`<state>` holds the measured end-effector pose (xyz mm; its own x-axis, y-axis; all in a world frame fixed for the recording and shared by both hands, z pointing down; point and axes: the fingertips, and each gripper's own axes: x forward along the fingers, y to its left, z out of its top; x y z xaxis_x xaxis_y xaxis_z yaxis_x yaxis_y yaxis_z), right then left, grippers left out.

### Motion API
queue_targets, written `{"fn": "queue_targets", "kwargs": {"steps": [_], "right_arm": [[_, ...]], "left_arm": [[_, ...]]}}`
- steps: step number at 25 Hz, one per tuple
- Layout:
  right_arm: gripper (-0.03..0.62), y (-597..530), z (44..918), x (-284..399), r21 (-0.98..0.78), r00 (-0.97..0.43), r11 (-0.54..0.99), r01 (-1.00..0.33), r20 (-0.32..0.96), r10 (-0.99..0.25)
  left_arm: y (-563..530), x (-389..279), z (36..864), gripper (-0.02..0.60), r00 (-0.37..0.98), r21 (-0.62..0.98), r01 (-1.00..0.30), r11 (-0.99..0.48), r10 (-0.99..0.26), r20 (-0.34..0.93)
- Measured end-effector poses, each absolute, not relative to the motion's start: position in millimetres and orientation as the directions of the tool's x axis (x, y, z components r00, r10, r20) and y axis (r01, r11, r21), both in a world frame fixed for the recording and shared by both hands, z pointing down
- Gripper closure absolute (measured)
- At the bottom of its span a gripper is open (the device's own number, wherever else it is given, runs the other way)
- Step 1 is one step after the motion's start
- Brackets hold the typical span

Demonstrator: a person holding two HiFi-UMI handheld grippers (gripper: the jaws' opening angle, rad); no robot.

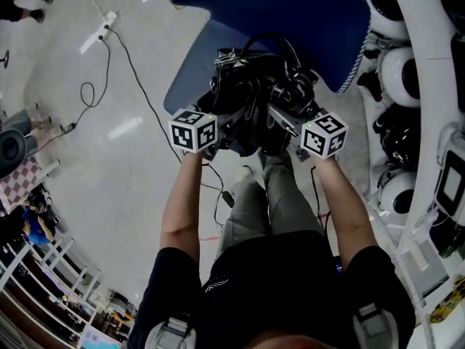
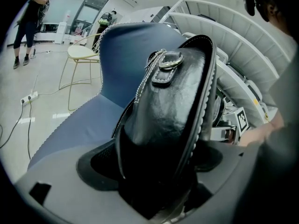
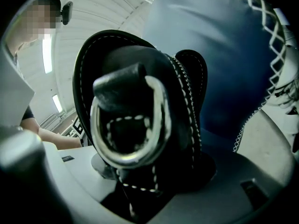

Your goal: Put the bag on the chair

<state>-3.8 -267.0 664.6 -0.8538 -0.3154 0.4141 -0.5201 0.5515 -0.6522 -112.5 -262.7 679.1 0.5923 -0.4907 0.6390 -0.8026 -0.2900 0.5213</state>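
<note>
A black leather bag (image 1: 254, 86) with white stitching hangs in front of the blue chair (image 1: 290, 20), above the front of its seat. My left gripper (image 1: 229, 118) holds the bag's left end and my right gripper (image 1: 280, 116) holds its right end. In the left gripper view the bag (image 2: 173, 106) fills the gap between the jaws of the left gripper (image 2: 159, 190), with the chair's (image 2: 117, 55) back and seat behind it. In the right gripper view the bag's strap end with a metal ring (image 3: 159, 120) sits wedged between the jaws of the right gripper (image 3: 154, 190). The pads of both are hidden by leather.
White curved shelving with round white and black units (image 1: 407, 78) stands close on the right of the chair. A cable (image 1: 94, 86) and a power strip (image 1: 102, 31) lie on the floor to the left. A yellow wire chair (image 2: 81, 55) and a standing person (image 2: 28, 22) are farther off.
</note>
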Motion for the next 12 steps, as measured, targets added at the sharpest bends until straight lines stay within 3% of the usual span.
{"fn": "queue_targets", "kwargs": {"steps": [12], "right_arm": [[0.324, -269.0, 668.2, -3.2, -0.642, -0.852, 0.561, -0.523, 0.393, -0.346]], "left_arm": [[-268.2, -112.3, 682.3, 0.140, 0.605, 0.514, -0.794, -0.324, -0.498, 0.621]]}}
